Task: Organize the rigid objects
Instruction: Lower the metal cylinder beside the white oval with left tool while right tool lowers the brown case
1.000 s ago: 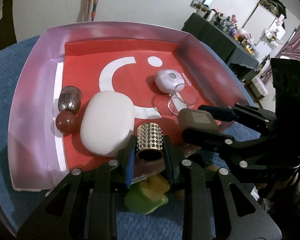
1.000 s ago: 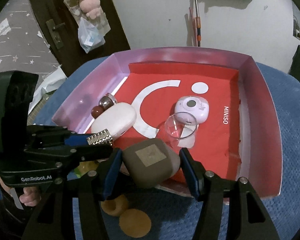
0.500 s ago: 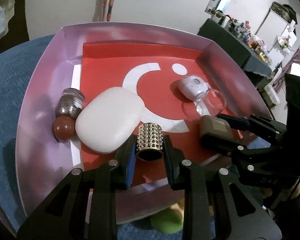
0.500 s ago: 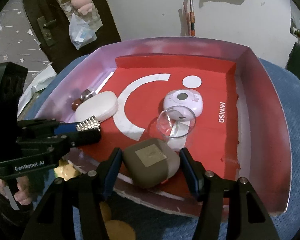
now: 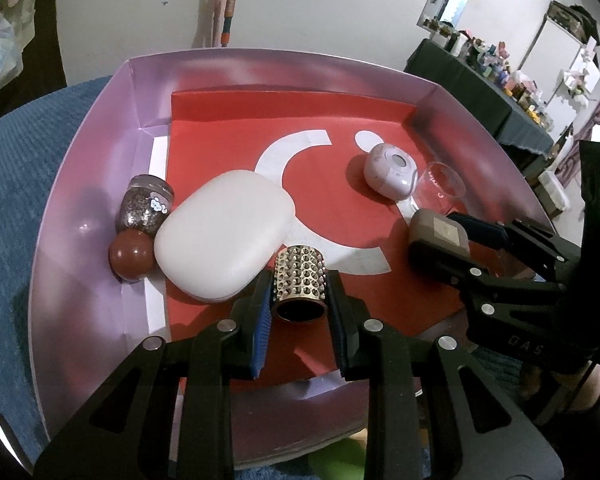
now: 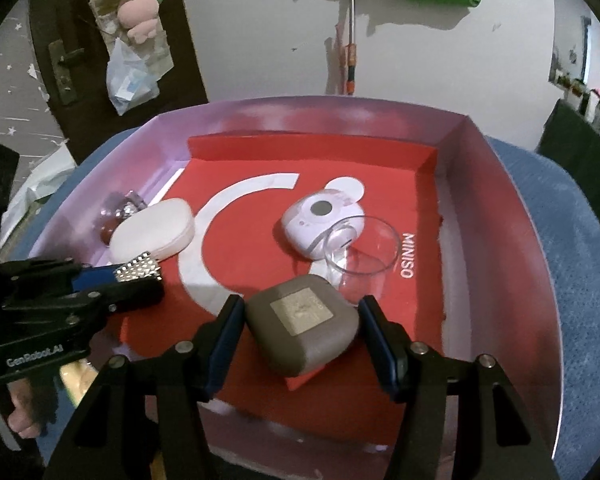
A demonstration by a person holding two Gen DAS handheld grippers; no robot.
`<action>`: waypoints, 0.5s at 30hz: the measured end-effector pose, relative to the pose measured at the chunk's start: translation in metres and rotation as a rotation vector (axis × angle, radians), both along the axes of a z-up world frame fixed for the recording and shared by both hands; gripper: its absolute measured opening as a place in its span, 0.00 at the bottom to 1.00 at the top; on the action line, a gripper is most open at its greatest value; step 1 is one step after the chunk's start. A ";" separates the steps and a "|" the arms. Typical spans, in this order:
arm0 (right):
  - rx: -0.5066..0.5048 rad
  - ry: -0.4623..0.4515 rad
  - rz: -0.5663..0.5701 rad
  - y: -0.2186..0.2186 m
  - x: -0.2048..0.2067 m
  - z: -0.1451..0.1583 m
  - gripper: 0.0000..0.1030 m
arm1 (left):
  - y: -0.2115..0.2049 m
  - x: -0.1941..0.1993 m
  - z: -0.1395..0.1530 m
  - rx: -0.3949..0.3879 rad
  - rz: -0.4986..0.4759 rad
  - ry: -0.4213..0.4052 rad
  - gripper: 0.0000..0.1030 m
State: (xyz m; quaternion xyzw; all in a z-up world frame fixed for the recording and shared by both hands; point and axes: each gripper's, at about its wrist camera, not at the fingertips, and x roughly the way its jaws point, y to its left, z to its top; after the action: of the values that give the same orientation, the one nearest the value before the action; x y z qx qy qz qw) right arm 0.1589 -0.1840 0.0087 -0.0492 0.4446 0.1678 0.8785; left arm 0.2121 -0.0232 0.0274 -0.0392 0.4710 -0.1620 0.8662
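studded gold cylinder point(image 5: 300, 282) sits pinched between the fingers of our left gripper point(image 5: 300, 300), lying on its side with its open end toward the camera, over the red floor of the pink tray point(image 5: 80, 184). just ahead of the left fingertip and to its left lies the big white case point(image 5: 224, 236), close to the cylinder, though we cannot tell whether they touch. beyond that case, further left, the glitter jar point(image 5: 146, 204) and the brown ball point(image 5: 131, 254) rest against the tray wall.

our right gripper point(image 6: 302, 328) grips the taupe case point(image 6: 302, 322) between its blue-padded fingers, and the case seems to be low over the tray floor or on it; we cannot tell which. ahead of the right fingertip lies the clear glass cup point(image 6: 360, 250), tipped on its side, close to the taupe case, and beyond it the small lilac round case point(image 6: 320, 220).

we judge that we are at the placing step: both pieces have reached the tray and neither is let go yet. next we need to lower each one until it rests on the red floor, then spread the fingers and draw back straight. the cylinder may roll once freed, so setting it close beside the white case would help. on the right we should keep clear of the glass cup, which could roll away if knocked.
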 end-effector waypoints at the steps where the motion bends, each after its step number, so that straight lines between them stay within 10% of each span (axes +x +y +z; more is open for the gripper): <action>1: -0.001 0.000 0.000 0.000 0.000 -0.001 0.60 | 0.000 0.000 0.000 0.000 0.001 0.000 0.23; 15: -0.009 0.003 0.003 0.003 0.002 -0.001 0.60 | -0.005 0.002 -0.001 0.017 0.004 -0.002 0.23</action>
State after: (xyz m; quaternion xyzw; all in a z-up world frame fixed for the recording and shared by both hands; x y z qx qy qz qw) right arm 0.1609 -0.1811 0.0075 -0.0534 0.4467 0.1670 0.8773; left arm 0.2142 -0.0278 0.0264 -0.0325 0.4714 -0.1562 0.8674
